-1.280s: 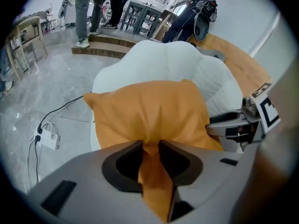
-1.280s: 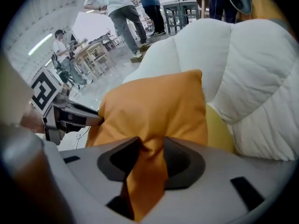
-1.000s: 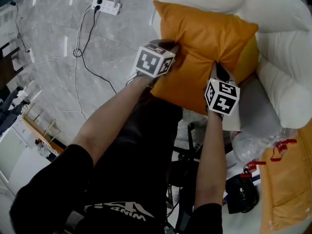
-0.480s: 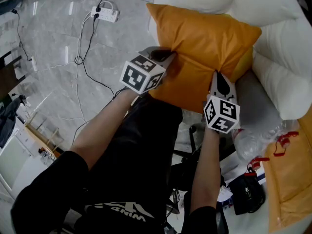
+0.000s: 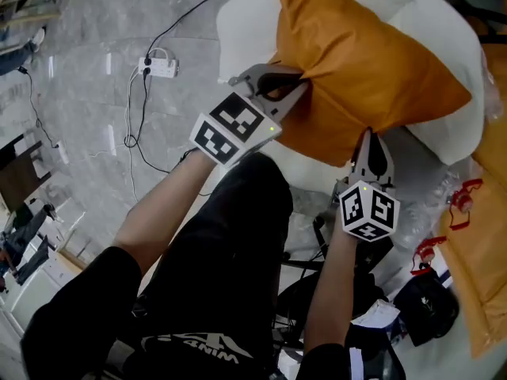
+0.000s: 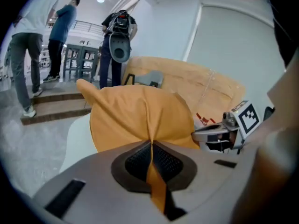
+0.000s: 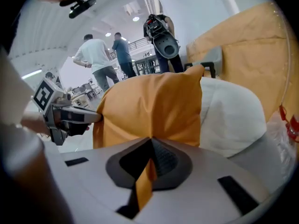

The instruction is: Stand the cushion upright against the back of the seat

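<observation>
An orange cushion (image 5: pixel 372 62) hangs lifted in front of a white padded seat (image 5: pixel 238 34). My left gripper (image 5: pixel 299 85) is shut on the cushion's near left edge, with orange cloth pinched between its jaws. My right gripper (image 5: pixel 369 137) is shut on the near lower edge further right. In the left gripper view the cushion (image 6: pixel 140 120) bulges ahead of my left gripper (image 6: pixel 150 146), and the right gripper (image 6: pixel 219 134) shows at the right. In the right gripper view the cushion (image 7: pixel 154 108) rises ahead of my right gripper (image 7: pixel 150 148) with the white seat (image 7: pixel 231 115) behind it.
A power strip (image 5: pixel 158 66) with cables lies on the grey marble floor at the left. Plastic-wrapped orange furniture (image 5: pixel 487 236) stands at the right, with black bags (image 5: pixel 428 307) on the floor beside it. Several people (image 6: pixel 25 41) stand by steps in the background.
Both grippers have risen with the cushion, lifting its near edge off the seat and tipping it toward upright. The left gripper has rolled.
</observation>
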{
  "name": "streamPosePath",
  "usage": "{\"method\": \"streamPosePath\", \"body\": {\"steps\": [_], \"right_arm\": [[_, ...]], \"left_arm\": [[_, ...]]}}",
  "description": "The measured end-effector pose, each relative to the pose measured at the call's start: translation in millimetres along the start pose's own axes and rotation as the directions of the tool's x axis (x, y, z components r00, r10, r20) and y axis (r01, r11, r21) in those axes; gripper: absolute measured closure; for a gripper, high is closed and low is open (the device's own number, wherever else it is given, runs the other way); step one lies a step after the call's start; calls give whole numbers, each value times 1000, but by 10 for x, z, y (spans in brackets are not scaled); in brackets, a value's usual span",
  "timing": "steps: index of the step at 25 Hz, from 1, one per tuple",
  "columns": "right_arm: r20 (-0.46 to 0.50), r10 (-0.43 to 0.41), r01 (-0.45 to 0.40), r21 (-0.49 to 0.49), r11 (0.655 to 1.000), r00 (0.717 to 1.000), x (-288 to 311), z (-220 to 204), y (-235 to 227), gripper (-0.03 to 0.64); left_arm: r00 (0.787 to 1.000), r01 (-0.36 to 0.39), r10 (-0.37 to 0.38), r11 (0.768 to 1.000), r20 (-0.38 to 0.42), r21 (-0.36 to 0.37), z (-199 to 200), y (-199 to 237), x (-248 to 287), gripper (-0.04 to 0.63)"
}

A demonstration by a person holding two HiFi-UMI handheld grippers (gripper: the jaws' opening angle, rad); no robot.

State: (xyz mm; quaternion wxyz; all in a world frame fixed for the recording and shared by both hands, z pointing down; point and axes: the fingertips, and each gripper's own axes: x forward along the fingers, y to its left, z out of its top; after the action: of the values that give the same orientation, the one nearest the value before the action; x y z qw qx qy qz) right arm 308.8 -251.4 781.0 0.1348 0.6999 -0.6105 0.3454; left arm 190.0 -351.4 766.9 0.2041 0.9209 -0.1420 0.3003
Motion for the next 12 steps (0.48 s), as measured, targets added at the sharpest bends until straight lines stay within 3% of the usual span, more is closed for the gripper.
{"method": "streamPosePath", "body": {"steps": [7,12], "right_arm": [[190,-124,119,41,992,974,-173,735,-520,592],[258,-191,183,55,982,947,-237,935,-786,592]], "left_arm": [[988,59,-89,972,125,229,1059,-156,469,583],[975,57,-116,954,188,293,1427,-270,717,583]]}}
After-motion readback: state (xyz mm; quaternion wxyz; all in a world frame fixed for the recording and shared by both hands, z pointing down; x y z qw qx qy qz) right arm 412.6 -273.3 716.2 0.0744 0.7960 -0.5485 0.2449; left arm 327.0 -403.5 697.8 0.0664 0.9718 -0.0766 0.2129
